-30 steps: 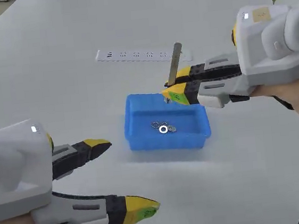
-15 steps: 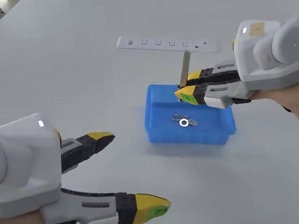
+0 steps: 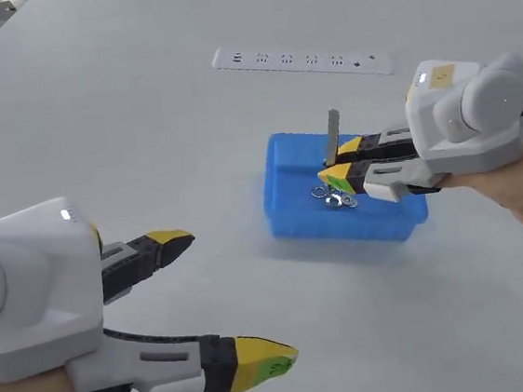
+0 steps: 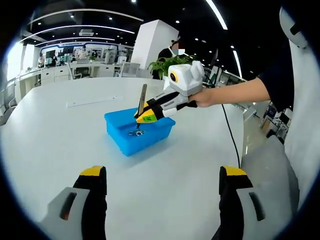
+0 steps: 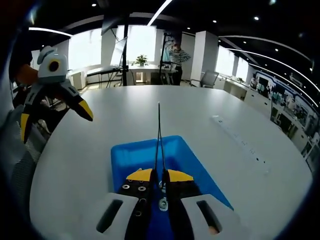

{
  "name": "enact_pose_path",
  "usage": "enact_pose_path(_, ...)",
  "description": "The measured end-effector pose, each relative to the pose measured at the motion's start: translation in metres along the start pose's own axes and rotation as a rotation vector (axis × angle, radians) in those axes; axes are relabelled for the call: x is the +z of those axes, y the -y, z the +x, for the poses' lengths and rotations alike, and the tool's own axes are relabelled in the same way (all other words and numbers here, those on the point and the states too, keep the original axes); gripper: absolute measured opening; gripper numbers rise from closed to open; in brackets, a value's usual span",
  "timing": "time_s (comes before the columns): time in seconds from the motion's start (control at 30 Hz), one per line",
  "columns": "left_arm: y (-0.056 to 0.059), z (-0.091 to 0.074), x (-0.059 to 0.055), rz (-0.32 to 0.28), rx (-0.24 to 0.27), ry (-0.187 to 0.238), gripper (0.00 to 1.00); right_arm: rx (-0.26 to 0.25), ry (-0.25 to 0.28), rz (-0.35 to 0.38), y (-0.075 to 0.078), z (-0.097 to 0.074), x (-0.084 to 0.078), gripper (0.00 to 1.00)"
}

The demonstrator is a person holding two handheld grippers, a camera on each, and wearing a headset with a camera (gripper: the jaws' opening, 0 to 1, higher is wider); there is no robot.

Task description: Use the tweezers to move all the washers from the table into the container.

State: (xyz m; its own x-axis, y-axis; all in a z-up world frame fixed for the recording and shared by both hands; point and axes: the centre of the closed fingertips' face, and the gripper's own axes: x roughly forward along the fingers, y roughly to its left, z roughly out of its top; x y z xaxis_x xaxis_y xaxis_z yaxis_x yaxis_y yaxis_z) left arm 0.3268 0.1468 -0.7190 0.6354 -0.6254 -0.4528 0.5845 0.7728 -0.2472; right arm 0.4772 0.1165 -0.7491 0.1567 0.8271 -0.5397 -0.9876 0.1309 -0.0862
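A blue container (image 3: 340,230) sits mid-table with several metal washers (image 3: 334,198) lying in it. My right gripper (image 3: 343,167) hovers over the container, shut on the tweezers (image 3: 332,132), which stand up above the jaws. In the right gripper view the tweezers (image 5: 159,135) rise thin between the shut fingertips of my right gripper (image 5: 159,176), over the container (image 5: 125,155). My left gripper (image 3: 221,298) is open and holds nothing, near the table's front left. From the left gripper (image 4: 162,175) I see the container (image 4: 150,140), the washers (image 4: 136,133) and the right gripper (image 4: 145,116).
A white power strip (image 3: 302,61) lies on the table beyond the container. A black cable trails from the right gripper off to the right. The grey tabletop spreads wide around the container. Office desks and a plant stand far behind.
The right gripper with the tweezers has come down from the container's back rim to just above the washers. The left gripper has held still. The head camera has shifted.
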Motion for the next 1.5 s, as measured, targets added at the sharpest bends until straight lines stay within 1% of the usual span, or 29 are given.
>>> enact_pose_path(0.07,0.001,0.000,0.000,-0.005,-0.001,0.002,0.98,-0.004,-0.005,-0.006,0.000,0.000,-0.002,0.10)
enact_pose_path(0.13,0.001,0.000,-0.001,-0.008,0.001,0.001,0.98,-0.003,-0.001,0.007,0.000,-0.001,-0.003,0.10)
enact_pose_path(0.2,0.002,0.001,-0.002,-0.017,0.000,-0.005,0.97,-0.004,-0.004,0.005,0.000,-0.001,-0.005,0.10)
enact_pose_path(0.27,0.002,0.001,-0.003,-0.013,-0.001,-0.006,0.97,-0.004,-0.004,0.006,0.000,-0.001,-0.006,0.10)
enact_pose_path(0.37,0.003,0.001,-0.002,-0.018,-0.002,-0.002,0.97,0.001,-0.008,0.003,-0.002,-0.002,-0.007,0.10)
enact_pose_path(0.4,0.003,0.001,-0.001,-0.017,-0.002,-0.003,0.97,0.008,-0.016,0.000,-0.003,-0.002,-0.008,0.10)
enact_pose_path(0.5,0.002,0.001,-0.002,-0.007,0.002,-0.010,0.97,0.017,-0.015,-0.001,-0.005,-0.003,-0.008,0.10)
enact_pose_path(0.67,0.000,0.001,0.003,-0.007,0.005,-0.002,0.97,0.014,-0.016,-0.012,-0.003,-0.005,-0.005,0.10)
enact_pose_path(0.8,0.001,0.003,0.008,-0.001,0.000,0.009,0.96,0.005,-0.018,-0.032,0.001,-0.009,0.001,0.10)
enact_pose_path(0.87,0.002,0.004,0.010,0.006,-0.002,0.010,0.96,-0.003,-0.010,-0.032,0.003,-0.012,0.005,0.10)
enact_pose_path(0.93,0.003,0.005,0.014,0.022,-0.003,0.011,0.96,-0.009,-0.003,-0.035,0.004,-0.015,0.009,0.10)
enact_pose_path(1.07,0.002,0.005,0.027,0.034,-0.006,0.033,0.95,-0.022,0.017,-0.054,0.003,-0.023,0.022,0.09)
enact_pose_path(1.17,0.001,0.004,0.037,0.059,-0.002,0.044,0.94,-0.026,0.030,-0.075,0.000,-0.030,0.033,0.09)
enact_pose_path(1.3,0.002,0.004,0.052,0.090,-0.007,0.065,0.92,-0.038,0.057,-0.105,-0.007,-0.043,0.048,0.08)
enact_pose_path(1.33,0.002,0.004,0.057,0.112,0.002,0.078,0.90,-0.039,0.063,-0.112,-0.010,-0.047,0.052,0.08)
enact_pose_path(1.4,0.002,0.001,0.068,0.152,0.021,0.116,0.81,-0.041,0.065,-0.119,-0.013,-0.052,0.056,0.08)
enact_pose_path(1.43,0.002,0.001,0.070,0.147,0.027,0.122,0.77,-0.041,0.063,-0.129,-0.017,-0.055,0.058,0.08)
enact_pose_path(1.5,0.005,0.001,0.074,0.140,0.019,0.128,0.78,-0.037,0.057,-0.144,-0.024,-0.060,0.060,0.08)
